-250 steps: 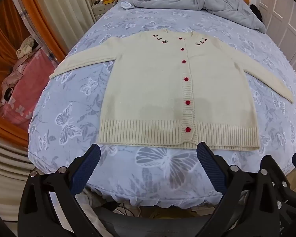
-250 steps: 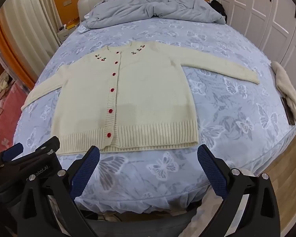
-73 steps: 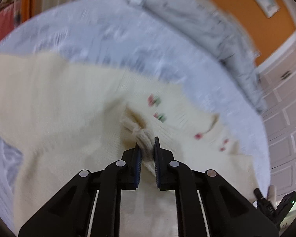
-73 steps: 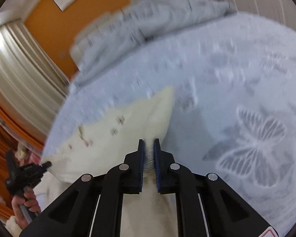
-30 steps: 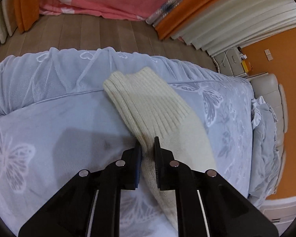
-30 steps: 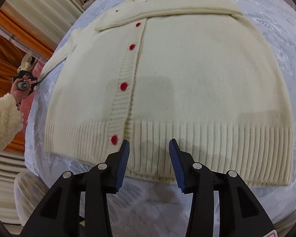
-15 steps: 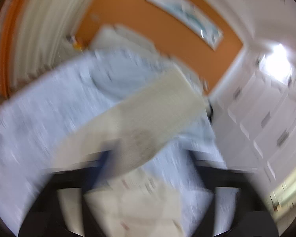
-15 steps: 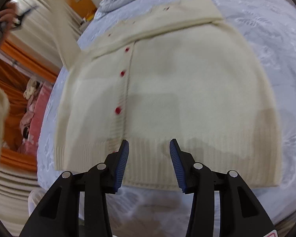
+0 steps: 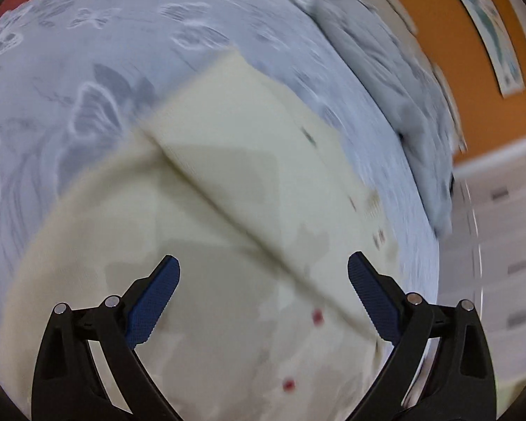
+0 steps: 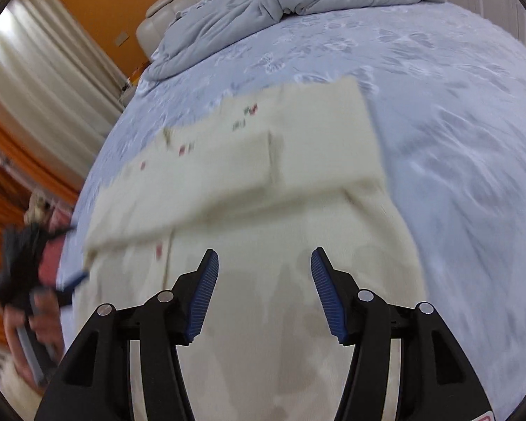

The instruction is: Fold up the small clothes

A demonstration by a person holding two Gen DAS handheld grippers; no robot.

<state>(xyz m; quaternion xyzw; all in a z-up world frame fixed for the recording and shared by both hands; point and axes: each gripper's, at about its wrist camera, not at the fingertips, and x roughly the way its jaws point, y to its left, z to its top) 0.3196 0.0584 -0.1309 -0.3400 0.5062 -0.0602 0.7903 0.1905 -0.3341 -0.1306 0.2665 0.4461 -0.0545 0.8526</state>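
Note:
A cream knit cardigan (image 9: 207, 280) with red buttons lies flat on the bed; it also shows in the right wrist view (image 10: 263, 315). Both sleeves are folded across its chest: one sleeve (image 9: 242, 161) runs diagonally in the left wrist view, and the folded sleeves (image 10: 256, 172) form a band in the right wrist view. My left gripper (image 9: 263, 280) is open and empty, hovering over the cardigan's front. It also appears blurred at the left edge of the right wrist view (image 10: 42, 280). My right gripper (image 10: 264, 280) is open and empty above the cardigan's lower body.
The blue butterfly-print bedsheet (image 10: 456, 140) surrounds the cardigan. A rumpled grey duvet (image 10: 280, 3) lies at the head of the bed; it also shows in the left wrist view (image 9: 385, 70). Curtains (image 10: 35, 105) and an orange wall stand to the left.
My left gripper carried the left sleeve up and over the cardigan's chest, then let it go and opened. My right gripper stayed open over the lower body.

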